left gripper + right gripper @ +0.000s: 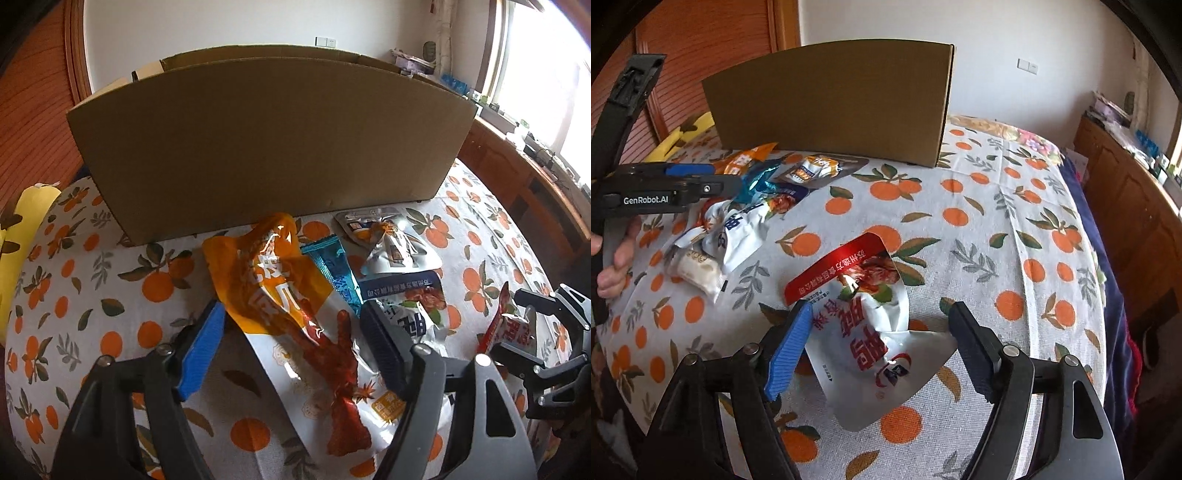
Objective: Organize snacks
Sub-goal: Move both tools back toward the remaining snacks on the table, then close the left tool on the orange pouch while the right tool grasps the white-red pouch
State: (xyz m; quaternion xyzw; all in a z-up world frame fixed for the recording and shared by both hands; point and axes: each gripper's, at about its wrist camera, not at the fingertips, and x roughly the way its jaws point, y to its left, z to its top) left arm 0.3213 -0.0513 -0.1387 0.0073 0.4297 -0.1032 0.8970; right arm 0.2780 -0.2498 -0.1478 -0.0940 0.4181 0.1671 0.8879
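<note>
While both sets of tongs stand released, left gripper (pixel 291 328) straddling the orange-and-white snack bag (pixel 295 325) and right gripper (pixel 881 334) the red-and-white pouch (pixel 871 325) before the cardboard box (pixel 266 140), slick crumpled foil could slip free or tablecloth (pixel 960 221) get pinched.

Both wrist views look steeply down, close over the snacks, sharing the cardboard box (pixel 266 147).

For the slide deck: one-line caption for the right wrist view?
Open right gripper straddles a red-and-white snack pouch on the orange-print tablecloth, cardboard box behind.
</note>
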